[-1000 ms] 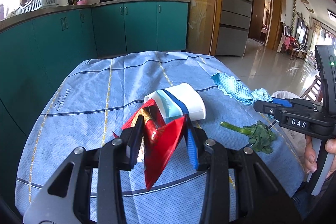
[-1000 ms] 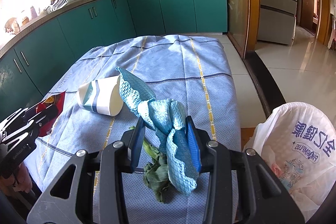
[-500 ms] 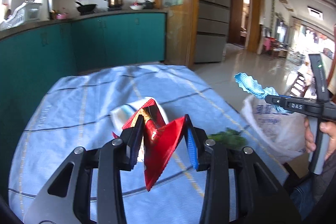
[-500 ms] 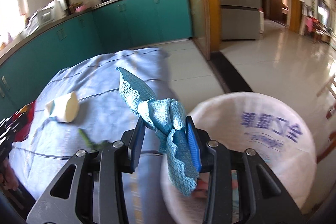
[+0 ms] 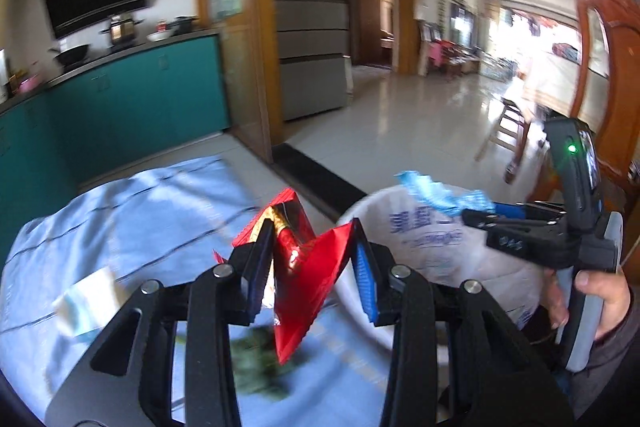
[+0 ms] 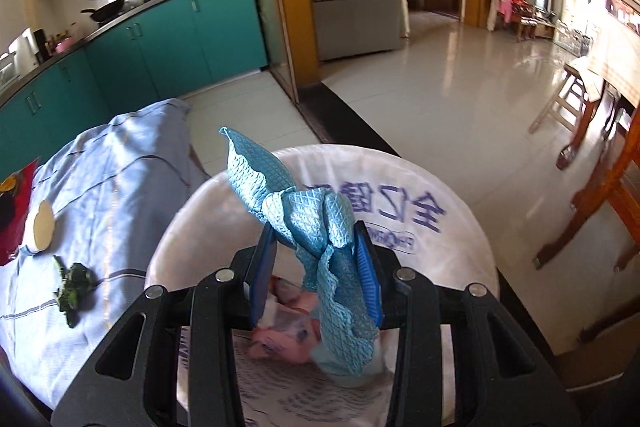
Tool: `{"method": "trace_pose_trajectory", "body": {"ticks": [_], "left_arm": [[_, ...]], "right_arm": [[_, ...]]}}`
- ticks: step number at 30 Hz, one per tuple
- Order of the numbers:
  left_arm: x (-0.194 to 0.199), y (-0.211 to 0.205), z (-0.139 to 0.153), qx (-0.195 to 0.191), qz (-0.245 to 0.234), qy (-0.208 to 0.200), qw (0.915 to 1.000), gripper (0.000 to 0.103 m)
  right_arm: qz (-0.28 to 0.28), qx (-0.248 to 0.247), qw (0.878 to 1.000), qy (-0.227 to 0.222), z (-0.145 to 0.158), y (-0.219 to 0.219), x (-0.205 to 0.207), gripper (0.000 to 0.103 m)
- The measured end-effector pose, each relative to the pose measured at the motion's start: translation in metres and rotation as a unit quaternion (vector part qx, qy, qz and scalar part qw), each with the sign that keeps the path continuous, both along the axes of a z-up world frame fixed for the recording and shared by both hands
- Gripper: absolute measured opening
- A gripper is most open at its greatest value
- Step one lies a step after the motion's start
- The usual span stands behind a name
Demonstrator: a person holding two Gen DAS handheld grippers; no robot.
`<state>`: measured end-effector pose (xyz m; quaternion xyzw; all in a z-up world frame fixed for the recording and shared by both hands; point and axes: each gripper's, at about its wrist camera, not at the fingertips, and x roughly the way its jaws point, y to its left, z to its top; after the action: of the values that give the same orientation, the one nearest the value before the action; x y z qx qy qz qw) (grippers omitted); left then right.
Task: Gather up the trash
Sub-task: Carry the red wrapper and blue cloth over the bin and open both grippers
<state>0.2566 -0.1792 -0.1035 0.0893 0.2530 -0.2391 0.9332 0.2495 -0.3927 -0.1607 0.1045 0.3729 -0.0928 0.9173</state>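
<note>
In our right gripper (image 6: pixel 316 267) we pinch a crumpled blue cloth (image 6: pixel 320 227) between the two pads. Its long axis runs roughly upright through the jaws: a pointed tip sticks up and away toward the far left, and the frayed tail hangs down past the fingers. The cloth hangs directly over the open mouth of the white trash bag (image 6: pixel 400 187), which stands on the floor just beside the right edge of the table (image 6: pixel 120 155). Pink and pale scraps lie inside the bag below the cloth.

In our left gripper (image 5: pixel 312 267) the pads are closed on a folded red wrapper (image 5: pixel 316 275). Its long axis runs from a torn top edge pointing up and away to a sharp corner pointing down toward us, below the fingers. From this wrist view the wrapper sits over the table's near right edge, with the trash bag (image 5: pixel 420 227) just to its right.

On the blue tablecloth, a white paper cup (image 6: pixel 40 227) lies on its side near the left edge, its open mouth turned toward the right wrist camera. A wilted green leaf (image 6: pixel 74 285) lies near it, closer to us. The left wrist view is blurred, so the cup (image 5: pixel 88 301) and leaf (image 5: pixel 256 363) show there only as smears.
</note>
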Motion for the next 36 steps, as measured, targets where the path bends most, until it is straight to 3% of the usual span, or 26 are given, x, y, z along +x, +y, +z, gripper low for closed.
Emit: {"method": "trace_pose_trajectory", "body": {"ticks": [9, 10, 11, 16, 19, 22, 25, 27, 30, 33, 36], "left_arm": [[0.011, -0.079, -0.038, 0.029, -0.058, 0.043, 0.997, 0.04], [0.013, -0.085, -0.043, 0.034, -0.06, 0.05, 0.9963, 0.049], [0.015, -0.089, -0.047, 0.038, -0.061, 0.056, 0.9959, 0.064], [0.017, -0.077, -0.048, 0.033, -0.045, 0.055, 0.9969, 0.077], [0.017, -0.054, -0.039, 0.044, -0.023, 0.039, 0.998, 0.081], [0.019, -0.017, -0.029, 0.083, 0.011, 0.003, 0.9965, 0.085], [0.031, 0.033, -0.023, 0.136, 0.065, -0.022, 0.9883, 0.087], [0.045, 0.077, -0.023, 0.156, 0.118, -0.017, 0.9805, 0.088], [0.061, 0.13, -0.028, 0.14, 0.175, 0.025, 0.9744, 0.089], [0.075, 0.182, -0.04, 0.075, 0.236, 0.092, 0.9644, 0.089], [0.081, 0.205, -0.045, 0.045, 0.248, 0.132, 0.9587, 0.089]], "right_arm": [[-0.023, 0.012, 1.0, 0.017, -0.006, -0.027, -0.009, 0.039], [-0.024, 0.015, 0.999, 0.022, -0.008, -0.029, -0.009, 0.04], [-0.024, 0.017, 0.999, 0.027, -0.009, -0.03, -0.008, 0.041], [-0.038, 0.017, 0.998, 0.036, -0.011, -0.033, -0.007, 0.052], [-0.048, 0.032, 0.998, 0.026, -0.008, -0.035, -0.008, 0.063], [-0.037, 0.059, 0.998, 0.012, -0.001, -0.029, -0.006, 0.065], [0.014, 0.077, 0.997, 0.002, 0.01, 0.003, 0.007, 0.065], [0.059, 0.07, 0.996, 0.001, 0.015, 0.033, 0.015, 0.065], [0.159, 0.03, 0.987, 0.007, 0.018, 0.106, 0.027, 0.065], [0.243, -0.015, 0.97, 0.011, 0.013, 0.17, 0.028, 0.065], [0.295, -0.046, 0.954, 0.024, 0.002, 0.217, 0.027, 0.065]]}}
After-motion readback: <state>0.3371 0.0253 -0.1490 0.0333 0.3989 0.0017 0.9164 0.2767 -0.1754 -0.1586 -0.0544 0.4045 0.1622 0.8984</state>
